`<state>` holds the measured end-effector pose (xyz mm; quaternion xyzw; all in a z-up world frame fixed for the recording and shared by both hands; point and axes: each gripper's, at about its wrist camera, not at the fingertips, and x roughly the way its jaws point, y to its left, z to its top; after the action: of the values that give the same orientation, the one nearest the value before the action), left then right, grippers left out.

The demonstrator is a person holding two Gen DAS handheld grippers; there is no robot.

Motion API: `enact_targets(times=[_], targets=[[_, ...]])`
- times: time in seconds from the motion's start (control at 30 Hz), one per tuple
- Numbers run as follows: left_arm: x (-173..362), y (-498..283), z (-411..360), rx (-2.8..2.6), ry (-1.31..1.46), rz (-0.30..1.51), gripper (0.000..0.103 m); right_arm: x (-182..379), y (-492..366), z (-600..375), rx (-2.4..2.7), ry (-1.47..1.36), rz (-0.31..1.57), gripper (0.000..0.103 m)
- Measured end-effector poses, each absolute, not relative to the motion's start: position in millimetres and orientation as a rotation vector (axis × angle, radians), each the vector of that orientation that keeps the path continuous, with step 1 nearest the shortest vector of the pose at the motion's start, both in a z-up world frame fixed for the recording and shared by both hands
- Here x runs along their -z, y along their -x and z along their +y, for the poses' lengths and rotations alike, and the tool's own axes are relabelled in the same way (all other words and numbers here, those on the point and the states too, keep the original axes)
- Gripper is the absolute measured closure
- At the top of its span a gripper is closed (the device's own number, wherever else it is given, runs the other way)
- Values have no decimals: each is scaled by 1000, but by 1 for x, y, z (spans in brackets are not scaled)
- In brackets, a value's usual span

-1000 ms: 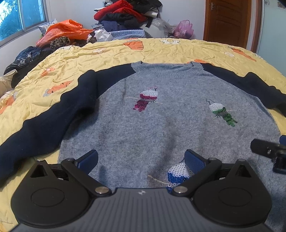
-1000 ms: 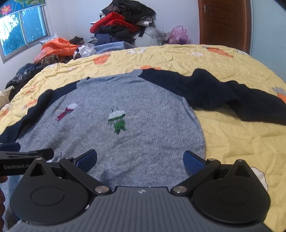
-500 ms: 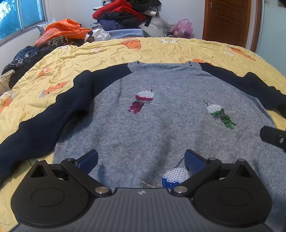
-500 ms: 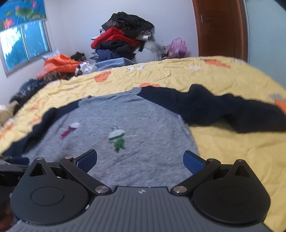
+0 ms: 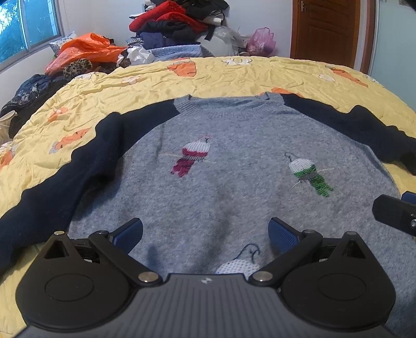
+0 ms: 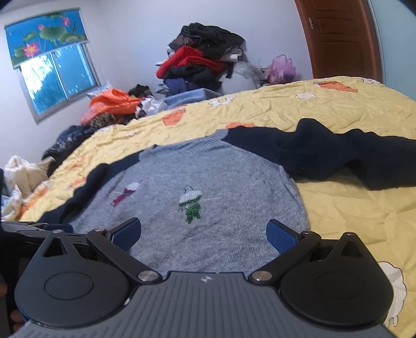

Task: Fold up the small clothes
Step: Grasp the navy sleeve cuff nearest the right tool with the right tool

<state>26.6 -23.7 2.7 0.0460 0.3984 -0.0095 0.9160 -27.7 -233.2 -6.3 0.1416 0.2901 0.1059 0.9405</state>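
A grey knit sweater [image 5: 234, 166] with dark navy sleeves [image 5: 67, 182] and small sequin bird motifs lies flat, front up, on the yellow bedspread [image 5: 234, 75]. It also shows in the right wrist view [image 6: 221, 187], with its right sleeve [image 6: 338, 158] bunched and spread outward. My left gripper [image 5: 205, 234] is open and empty, low over the sweater's lower hem. My right gripper [image 6: 204, 234] is open and empty over the hem's right part. Part of the right gripper shows at the left wrist view's right edge [image 5: 395, 215].
A pile of clothes [image 5: 179, 23] and an orange bag [image 5: 85, 49] sit beyond the bed's far edge. A wooden door [image 5: 330, 28] stands at the back right, a window [image 6: 57, 75] at the left. More clothes lie off the bed's left side [image 6: 23, 176].
Both grippers have pulled back toward the sweater's hem and tilted up. The right wrist view now shows more of the wall and window. Both stay open.
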Motion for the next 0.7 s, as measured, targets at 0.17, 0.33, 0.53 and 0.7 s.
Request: enact_targets(times=[0.17,0.33,0.53,0.7], targets=[[-4,-31,-32,39,-95,822,0,7,28,-287,-78,-440,573,0],[-2,-34,-33,82,-61,833,0,18,35,-366,88,-670,535,0],[0,-35,-36,99,-62,842,0,38,43,-434,231,-854,443,0],[2,-38,-38,107,-54,862,0,52,24,-456,273,-904,374,5]])
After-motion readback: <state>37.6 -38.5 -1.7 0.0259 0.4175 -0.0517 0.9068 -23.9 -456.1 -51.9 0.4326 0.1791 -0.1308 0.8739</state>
